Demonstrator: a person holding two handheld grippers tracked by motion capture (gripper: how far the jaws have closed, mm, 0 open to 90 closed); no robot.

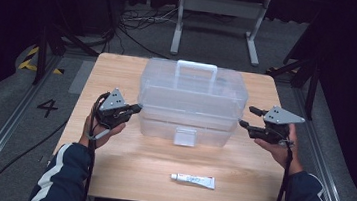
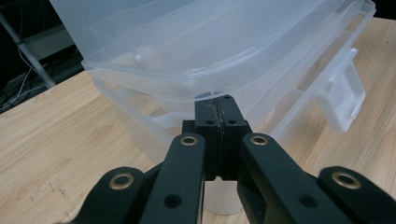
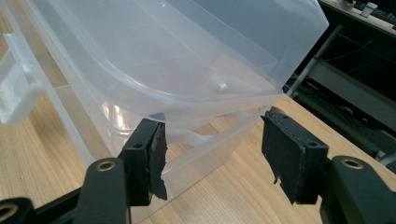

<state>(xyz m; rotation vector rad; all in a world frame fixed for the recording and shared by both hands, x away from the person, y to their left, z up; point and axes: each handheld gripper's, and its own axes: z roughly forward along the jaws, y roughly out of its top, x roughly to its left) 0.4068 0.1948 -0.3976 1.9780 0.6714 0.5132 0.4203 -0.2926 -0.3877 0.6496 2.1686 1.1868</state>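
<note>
A clear, ribbed plastic storage box with a carry handle and front latch (image 1: 191, 102) stands mid-way on the pale wood-grain table (image 1: 119, 69). The left gripper (image 1: 135, 109) has its black jaws pressed together, tips just under the box's lid rim at its left end; whether they touch it I cannot tell. The right gripper (image 1: 246, 116) has its jaws apart, pads (image 3: 156, 158) astride the box's right corner without pressing. The high view adds a small white tube (image 1: 193, 180) lying near the front edge.
</note>
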